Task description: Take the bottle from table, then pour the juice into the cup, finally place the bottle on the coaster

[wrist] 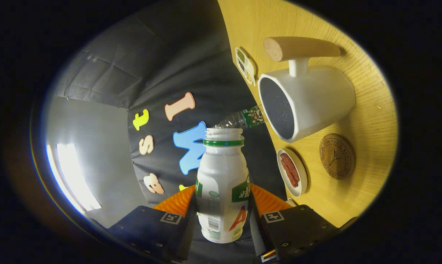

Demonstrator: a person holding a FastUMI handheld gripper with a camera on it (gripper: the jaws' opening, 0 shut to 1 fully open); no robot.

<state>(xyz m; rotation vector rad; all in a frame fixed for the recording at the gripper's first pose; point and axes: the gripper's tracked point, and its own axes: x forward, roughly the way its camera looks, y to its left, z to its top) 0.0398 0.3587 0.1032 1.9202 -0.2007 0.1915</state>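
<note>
A white plastic bottle [223, 187] with a green neck ring and an open mouth sits between my fingers, and my gripper [223, 205] is shut on its body. The view is rolled sideways, so the wooden table [367, 121] stands on end to the right. Beyond the bottle's mouth is the white cup [309, 102] with a wooden handle [298, 48], its dark inside facing the bottle. The round cork coaster [337, 156] lies on the table beside the cup, with nothing on it.
A small white dish [292, 172] with reddish strips lies next to the coaster. A clear bottle with a green label [243, 119] stands behind the cup. A small divided tray [246, 65] sits at the table's far edge.
</note>
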